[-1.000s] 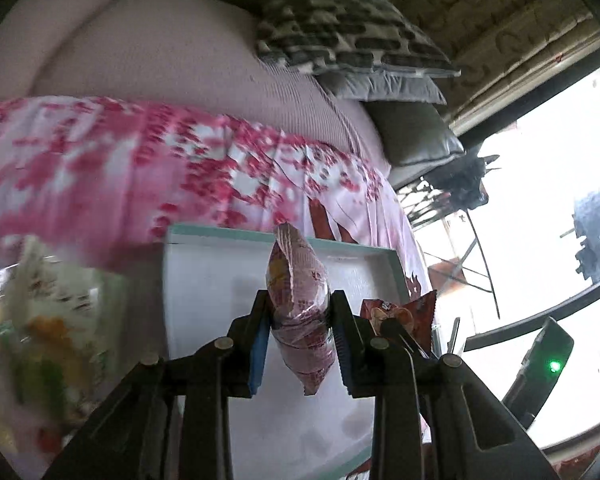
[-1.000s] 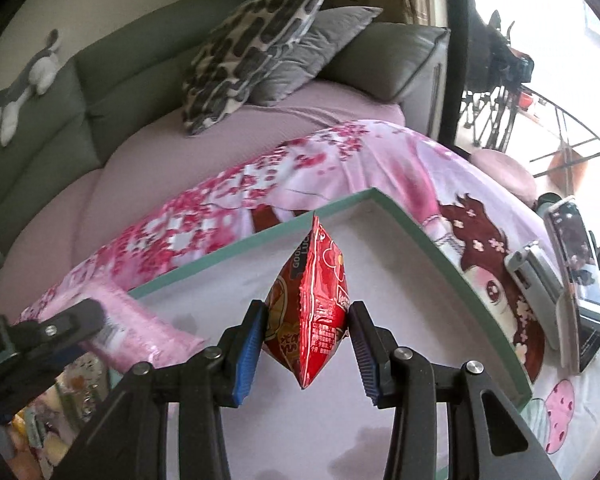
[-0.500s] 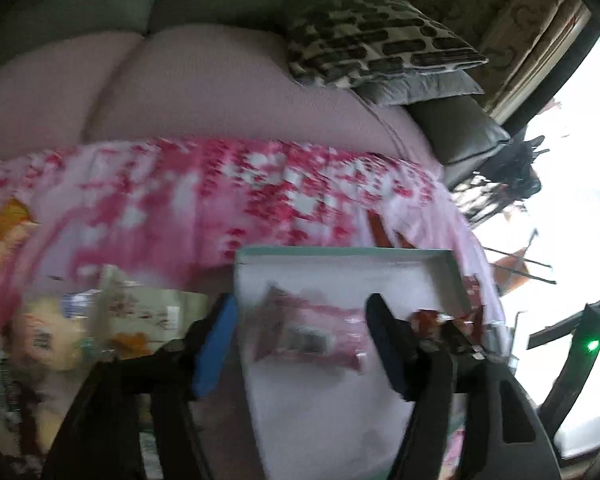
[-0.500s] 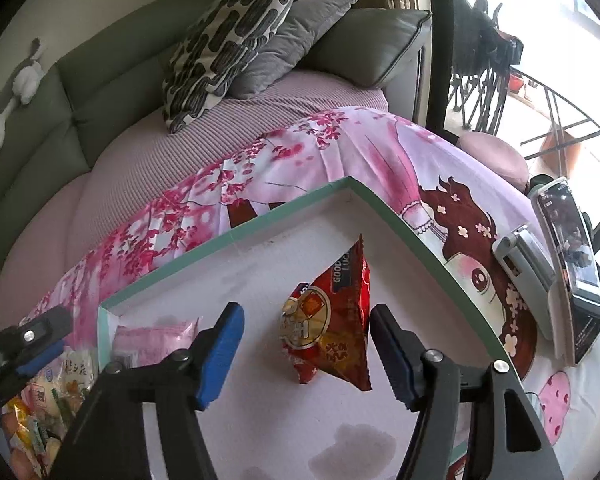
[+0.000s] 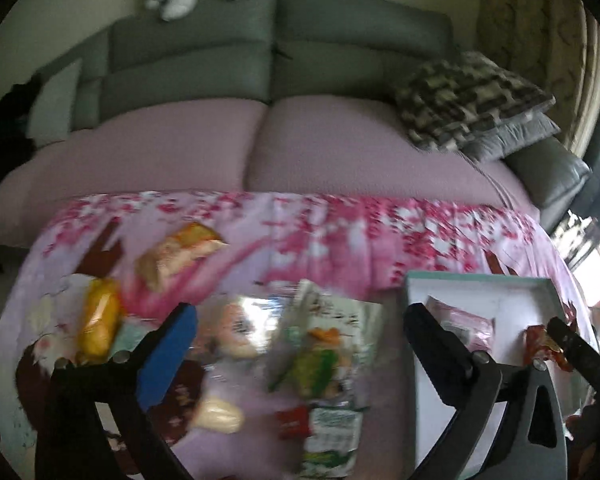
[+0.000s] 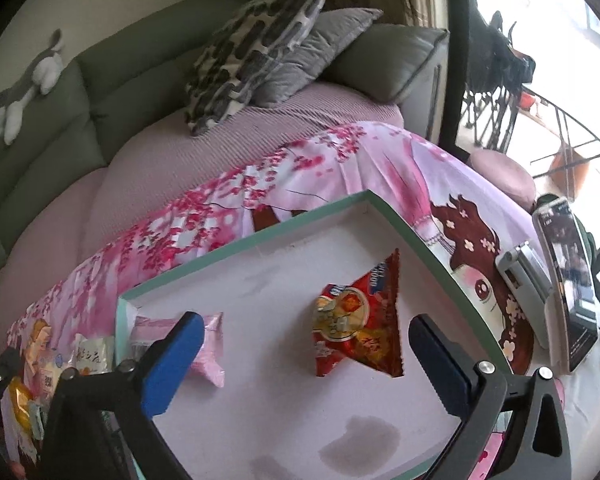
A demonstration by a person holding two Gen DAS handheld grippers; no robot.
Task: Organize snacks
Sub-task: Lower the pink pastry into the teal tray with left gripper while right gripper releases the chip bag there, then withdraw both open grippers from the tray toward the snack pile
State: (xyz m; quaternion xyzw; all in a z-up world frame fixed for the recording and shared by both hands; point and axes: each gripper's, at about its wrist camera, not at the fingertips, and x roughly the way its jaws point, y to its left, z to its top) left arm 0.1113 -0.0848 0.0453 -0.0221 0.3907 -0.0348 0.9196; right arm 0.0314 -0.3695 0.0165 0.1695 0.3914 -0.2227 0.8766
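So far, a red packet (image 6: 358, 326) and a pink packet (image 6: 208, 344) are laid in the tray (image 6: 420, 236); several snacks (image 5: 320, 360) remain outside. Both tongs (image 5: 300, 344) (image 6: 304, 356) are opening, nothing between them.

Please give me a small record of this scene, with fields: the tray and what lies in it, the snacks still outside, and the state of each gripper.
tray: green-rimmed tray on the floral cloth
in tray: red snack packet and pink snack packet, lying apart
outside tray: loose snack pile on the cloth, left of the tray
left gripper: jaws opening, nothing between the pads, above the pile
right gripper: jaws opening, red packet lies free between them, untouched
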